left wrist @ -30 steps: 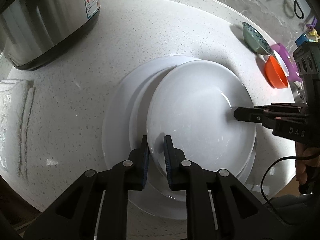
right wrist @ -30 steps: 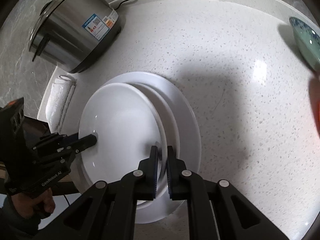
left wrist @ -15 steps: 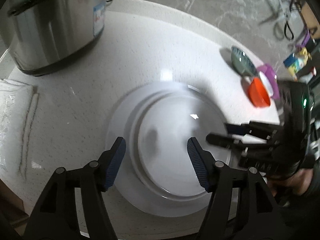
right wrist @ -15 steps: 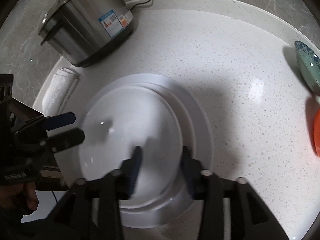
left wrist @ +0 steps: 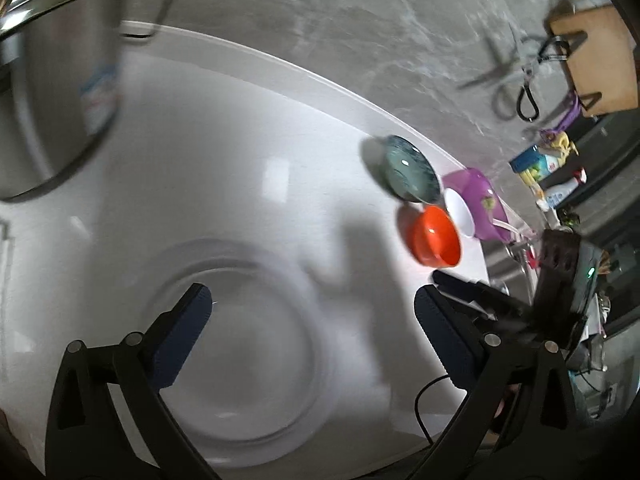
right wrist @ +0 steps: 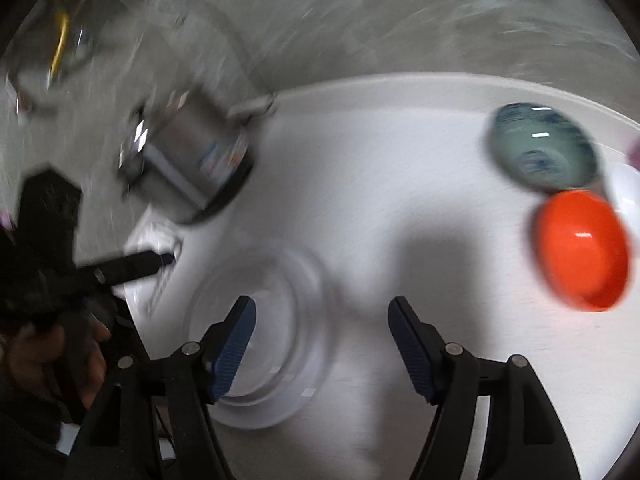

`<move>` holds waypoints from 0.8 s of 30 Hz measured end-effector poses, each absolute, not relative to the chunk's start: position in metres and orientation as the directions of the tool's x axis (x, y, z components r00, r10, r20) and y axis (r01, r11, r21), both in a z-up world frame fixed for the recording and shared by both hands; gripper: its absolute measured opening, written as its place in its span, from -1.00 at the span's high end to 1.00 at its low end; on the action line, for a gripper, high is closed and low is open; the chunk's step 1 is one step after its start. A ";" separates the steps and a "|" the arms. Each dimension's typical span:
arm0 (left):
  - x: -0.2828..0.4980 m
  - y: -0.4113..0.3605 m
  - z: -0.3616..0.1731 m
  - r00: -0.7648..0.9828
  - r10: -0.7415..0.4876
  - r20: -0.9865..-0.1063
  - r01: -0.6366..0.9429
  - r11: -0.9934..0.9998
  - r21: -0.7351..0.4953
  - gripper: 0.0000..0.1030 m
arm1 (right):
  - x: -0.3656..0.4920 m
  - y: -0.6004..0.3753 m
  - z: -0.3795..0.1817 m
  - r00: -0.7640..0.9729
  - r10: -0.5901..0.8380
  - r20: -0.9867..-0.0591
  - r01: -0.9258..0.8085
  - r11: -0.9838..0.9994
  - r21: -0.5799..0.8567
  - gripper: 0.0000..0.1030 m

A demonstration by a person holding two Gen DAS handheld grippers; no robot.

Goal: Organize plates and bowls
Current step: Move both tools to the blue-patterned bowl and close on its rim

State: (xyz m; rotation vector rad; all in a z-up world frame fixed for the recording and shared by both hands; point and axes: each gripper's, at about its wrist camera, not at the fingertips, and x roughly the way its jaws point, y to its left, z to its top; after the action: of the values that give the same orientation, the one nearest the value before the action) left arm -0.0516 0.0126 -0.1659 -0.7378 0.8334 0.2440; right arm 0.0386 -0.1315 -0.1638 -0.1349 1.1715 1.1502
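White plate stack (left wrist: 244, 360) flat on white counter (left wrist: 240, 152), blurry, nothing gripping it. L gripper (left wrist: 308, 316) above stack, jaws opening wide, empty. R gripper (right wrist: 322, 328) jaws opening, empty, stack under its left finger. Orange bowl (left wrist: 434, 240) at 2 o'clock from stack, teal bowl (left wrist: 412, 174) just past it, purple bowl (left wrist: 478, 200) beside. Steel cooker (left wrist: 52, 92) at 10 o'clock.

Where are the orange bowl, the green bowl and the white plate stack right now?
orange bowl (right wrist: 582, 252): right wrist view, on its inner wall.
green bowl (right wrist: 544, 152): right wrist view, on its inside bottom.
plate stack (left wrist: 248, 364): left wrist view, on the top plate's centre.
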 end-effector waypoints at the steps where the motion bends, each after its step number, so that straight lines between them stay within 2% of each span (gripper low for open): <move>1: -0.033 0.007 -0.163 0.648 -0.089 -0.756 -0.475 0.730 -0.492 -0.99 | 0.057 -0.146 -0.158 -0.051 0.646 -0.761 -0.744 0.484 0.461 -0.39; 6: 0.056 -0.005 -0.159 0.620 -0.083 -0.781 -0.512 0.711 -0.482 -0.96 | 0.167 -0.218 -0.132 0.071 0.669 -0.740 -0.651 0.593 0.474 -0.39; 8: 0.097 -0.005 -0.157 0.605 -0.052 -0.794 -0.521 0.728 -0.445 -0.96 | 0.210 -0.236 -0.133 0.078 0.673 -0.736 -0.599 0.622 0.505 -0.39; 12: 0.185 -0.003 -0.171 0.557 -0.070 -0.828 -0.502 0.766 -0.402 -0.95 | 0.281 -0.245 -0.148 0.056 0.663 -0.747 -0.504 0.664 0.552 -0.41; 14: 0.215 0.000 -0.178 0.535 -0.061 -0.842 -0.489 0.791 -0.368 -0.83 | 0.306 -0.237 -0.158 0.024 0.647 -0.762 -0.484 0.674 0.557 -0.37; 15: 0.231 -0.001 -0.182 0.520 -0.059 -0.852 -0.484 0.801 -0.351 -0.75 | 0.317 -0.228 -0.166 -0.006 0.638 -0.770 -0.481 0.673 0.562 -0.29; 17: 0.260 0.001 -0.198 0.477 -0.079 -0.875 -0.476 0.814 -0.333 -0.67 | 0.324 -0.210 -0.174 -0.026 0.607 -0.794 -0.498 0.681 0.537 -0.28; 19: 0.276 0.006 -0.211 0.455 -0.093 -0.885 -0.483 0.810 -0.333 -0.36 | 0.333 -0.189 -0.184 -0.053 0.574 -0.817 -0.524 0.681 0.512 -0.18; 24: 0.296 0.014 -0.229 0.439 -0.104 -0.892 -0.482 0.811 -0.331 -0.34 | 0.344 -0.160 -0.204 -0.086 0.506 -0.858 -0.559 0.689 0.462 -0.09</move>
State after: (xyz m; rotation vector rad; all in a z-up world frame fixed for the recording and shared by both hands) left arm 0.2963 0.0138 -0.2294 -0.6080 1.1076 0.2535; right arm 0.3439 -0.1598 -0.2039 -0.0479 1.4006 0.8862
